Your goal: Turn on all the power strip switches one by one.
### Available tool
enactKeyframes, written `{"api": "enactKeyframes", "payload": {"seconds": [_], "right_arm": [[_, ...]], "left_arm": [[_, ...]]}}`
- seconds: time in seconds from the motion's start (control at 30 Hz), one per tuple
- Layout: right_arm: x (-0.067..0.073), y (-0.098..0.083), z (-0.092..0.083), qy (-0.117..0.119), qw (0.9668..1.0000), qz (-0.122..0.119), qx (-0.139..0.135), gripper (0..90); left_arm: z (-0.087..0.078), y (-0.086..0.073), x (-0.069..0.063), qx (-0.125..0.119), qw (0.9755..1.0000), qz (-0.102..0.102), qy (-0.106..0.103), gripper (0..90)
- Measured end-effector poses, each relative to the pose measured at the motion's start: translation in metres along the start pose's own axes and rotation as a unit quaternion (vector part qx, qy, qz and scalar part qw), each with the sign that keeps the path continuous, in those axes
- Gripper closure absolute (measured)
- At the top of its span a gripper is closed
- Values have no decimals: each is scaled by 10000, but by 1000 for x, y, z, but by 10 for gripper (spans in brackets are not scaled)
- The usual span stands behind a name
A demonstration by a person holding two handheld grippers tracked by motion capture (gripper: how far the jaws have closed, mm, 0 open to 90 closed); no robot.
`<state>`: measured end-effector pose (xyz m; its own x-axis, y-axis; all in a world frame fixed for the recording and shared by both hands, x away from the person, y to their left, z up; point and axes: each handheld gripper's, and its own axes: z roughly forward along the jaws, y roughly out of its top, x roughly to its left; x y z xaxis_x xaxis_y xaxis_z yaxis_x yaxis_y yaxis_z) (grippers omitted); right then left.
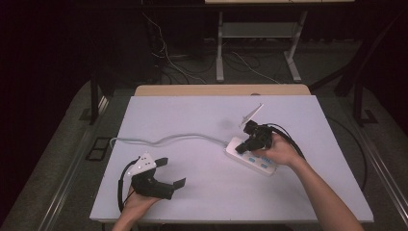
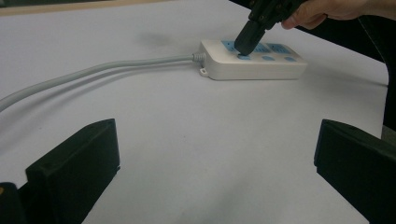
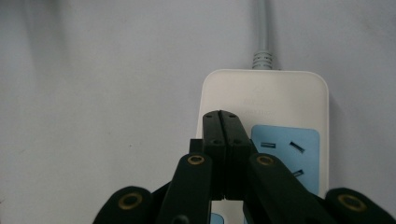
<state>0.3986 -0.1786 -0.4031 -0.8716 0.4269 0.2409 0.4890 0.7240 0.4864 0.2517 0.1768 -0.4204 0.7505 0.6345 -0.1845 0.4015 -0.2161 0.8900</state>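
right gripper (image 3: 223, 122) – jaws together, tip on power strip (image 1: 251, 157) | left gripper (image 1: 171, 172) – jaws apart

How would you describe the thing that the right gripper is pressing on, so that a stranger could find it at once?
On the white table, follow the grey cable to its right end. There lies the power strip, a white oblong block with light blue sockets and buttons on top. The shut right gripper presses its tip on one blue button.

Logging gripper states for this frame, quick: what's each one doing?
Left gripper: open, holding nothing, resting low at the table's near edge.
Right gripper: shut, empty, its tip pressed down on the power strip.
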Motion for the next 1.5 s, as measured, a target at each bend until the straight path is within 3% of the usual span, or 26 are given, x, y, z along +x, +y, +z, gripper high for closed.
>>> {"api": "enactKeyframes", "payload": {"seconds": [0.6,0.8,1.5], "right_arm": [[-3,-10,2,105,9994,128,-301,900],[-1,-8,3,26,9997,-8,-252,900],[0,-8,4,-32,9997,-75,-214,900]], "left_arm": [[1,0,-2,14,10000,18,-27,0],[1,0,-2,15,10000,21,-31,0],[2,0,-3,14,10000,5,-32,0]]}}
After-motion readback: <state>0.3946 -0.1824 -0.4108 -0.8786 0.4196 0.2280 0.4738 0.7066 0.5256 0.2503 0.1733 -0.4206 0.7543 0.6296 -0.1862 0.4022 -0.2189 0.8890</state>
